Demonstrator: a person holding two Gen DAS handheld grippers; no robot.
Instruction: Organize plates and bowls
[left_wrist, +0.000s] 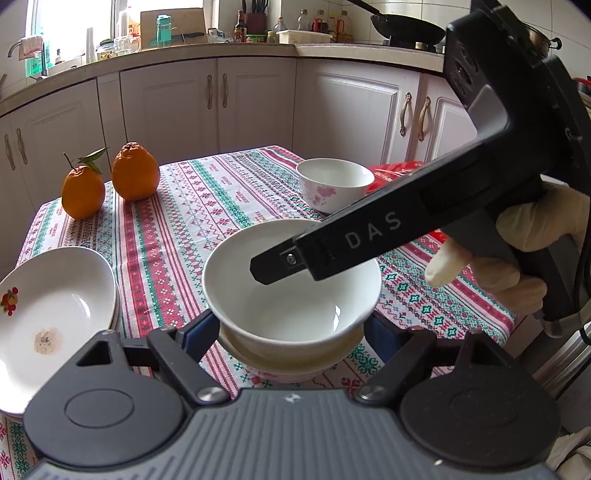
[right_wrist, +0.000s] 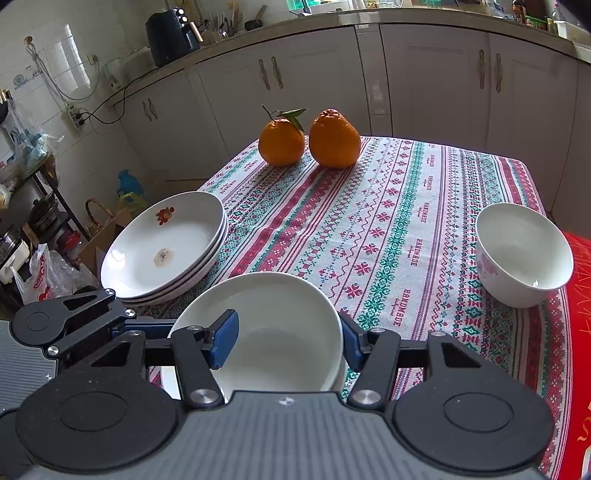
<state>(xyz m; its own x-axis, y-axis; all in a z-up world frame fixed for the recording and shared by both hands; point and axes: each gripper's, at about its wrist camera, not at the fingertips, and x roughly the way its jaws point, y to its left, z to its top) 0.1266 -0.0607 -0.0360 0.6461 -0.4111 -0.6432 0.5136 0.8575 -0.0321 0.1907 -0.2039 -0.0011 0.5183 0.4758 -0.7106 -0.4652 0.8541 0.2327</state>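
Note:
A plain white bowl (left_wrist: 295, 295) (right_wrist: 266, 314) sits nested in a second white bowl (left_wrist: 295, 360) at the near table edge. My right gripper (right_wrist: 288, 341) is shut on the top bowl's wall, left pad inside and right pad outside the rim. One of its fingers (left_wrist: 351, 236) reaches in over the bowl from the right, held by a gloved hand (left_wrist: 517, 240). My left gripper (left_wrist: 291, 330) stands open, its blue pads (left_wrist: 201, 332) flanking the two bowls low down. A floral bowl (left_wrist: 334, 184) (right_wrist: 522, 254) stands apart on the right. Three shallow plates (left_wrist: 48, 314) (right_wrist: 166, 247) are stacked on the left.
Two oranges (left_wrist: 135, 173) (right_wrist: 334, 138) stand at the far left of the patterned tablecloth (right_wrist: 388, 229). A red sheet (right_wrist: 580, 295) lies under the floral bowl's right side. Kitchen cabinets (left_wrist: 258, 96) stand beyond the table.

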